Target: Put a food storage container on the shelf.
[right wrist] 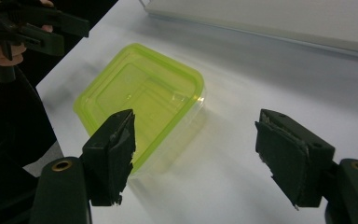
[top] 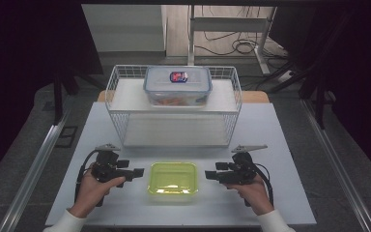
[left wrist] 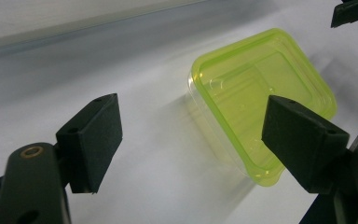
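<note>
Two grippers, left gripper and right gripper, jaws spread, nothing held, flanking green lidded container on desk. Judged pre-grasp stage. Next move: closing in on container's opposite edges. Clear box noted on wire rack.

On the desk, a yellow-green container sits between the left claw and the right claw, each apart from it with a strip of bare surface in the gap. Both claws stand wide apart at the jaws. Behind the container, a band of bare desk runs across to the white wire basket, which walls off the back. A clear lidded box takes up the middle of the basket's upper shelf; the lower level under it is open at the front.
</note>
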Demonstrator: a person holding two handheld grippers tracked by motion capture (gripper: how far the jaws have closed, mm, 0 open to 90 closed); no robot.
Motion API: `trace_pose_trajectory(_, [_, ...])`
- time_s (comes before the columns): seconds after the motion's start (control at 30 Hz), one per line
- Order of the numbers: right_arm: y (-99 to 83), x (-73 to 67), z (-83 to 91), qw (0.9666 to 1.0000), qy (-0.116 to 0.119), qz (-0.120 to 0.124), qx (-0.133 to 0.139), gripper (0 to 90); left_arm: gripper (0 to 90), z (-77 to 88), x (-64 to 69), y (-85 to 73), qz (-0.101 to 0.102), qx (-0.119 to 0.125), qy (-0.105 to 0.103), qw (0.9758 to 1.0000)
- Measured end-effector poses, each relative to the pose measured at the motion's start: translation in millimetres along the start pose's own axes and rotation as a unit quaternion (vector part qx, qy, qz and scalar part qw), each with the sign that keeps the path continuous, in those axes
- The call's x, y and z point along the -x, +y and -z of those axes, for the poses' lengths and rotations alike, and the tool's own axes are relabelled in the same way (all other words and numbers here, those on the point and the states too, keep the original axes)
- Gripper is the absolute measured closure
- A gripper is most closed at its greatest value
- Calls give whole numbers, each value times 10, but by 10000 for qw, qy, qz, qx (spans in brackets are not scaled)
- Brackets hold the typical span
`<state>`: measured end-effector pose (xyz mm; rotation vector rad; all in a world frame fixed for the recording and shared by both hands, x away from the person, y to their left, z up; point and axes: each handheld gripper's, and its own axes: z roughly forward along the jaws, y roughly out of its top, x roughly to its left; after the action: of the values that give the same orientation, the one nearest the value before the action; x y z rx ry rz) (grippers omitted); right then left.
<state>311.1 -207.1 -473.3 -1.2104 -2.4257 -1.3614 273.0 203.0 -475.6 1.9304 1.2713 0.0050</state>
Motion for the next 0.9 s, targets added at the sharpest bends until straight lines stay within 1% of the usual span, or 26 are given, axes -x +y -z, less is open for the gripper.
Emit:
trace_pose_trajectory(0.13, [-22, -8, -76, 10000, 23, -59, -13, 305, 195, -47, 4, -15, 65, 53, -28, 10000])
trace_pose_trajectory(0.17, [-27, -15, -97, 10000, 34, -62, -20, 313, 197, -62, 4, -18, 56, 50, -49, 10000])
trace_pose_trajectory(0.2, [-31, -22, -120, 10000, 48, -47, -26, 318, 198, -79, 9, -23, 100, 51, -82, 9999])
trace_pose_trajectory(0.3, [-39, -36, -187, 9998, 147, -94, -34, 346, 204, -136, -5, -39, 224, 5, -266, 9994])
trace_pose_trajectory(0.4, [-49, -34, -255, 9996, 235, -168, -28, 365, 230, -189, -27, -54, 343, -14, -322, 9989])
trace_pose_trajectory(0.47, [-60, -44, -296, 9995, 249, -174, -66, 375, 237, -217, -24, -55, 362, -53, -338, 9988])
trace_pose_trajectory(0.57, [-78, -55, -347, 9994, 258, -197, -121, 390, 247, -247, 3, -57, 335, -119, -431, 9984])
trace_pose_trajectory(0.63, [-90, -56, -380, 9993, 276, -225, -140, 401, 253, -286, 29, -63, 365, -160, -468, 9981])
trace_pose_trajectory(0.67, [-95, -55, -394, 9991, 289, -261, -150, 406, 260, -303, 38, -65, 373, -224, -499, 9978])
trace_pose_trajectory(0.77, [-111, -44, -429, 9987, 315, -368, -137, 424, 276, -366, 58, -76, 387, -278, -521, 9975])
trace_pose_trajectory(0.87, [-120, -39, -453, 9986, 311, -421, -112, 442, 300, -412, 27, -91, 593, -342, -745, 9949])
trace_pose_trajectory(0.9, [-122, -37, -459, 9986, 305, -427, -113, 451, 308, -421, 15, -96, 629, -349, -758, 9945])
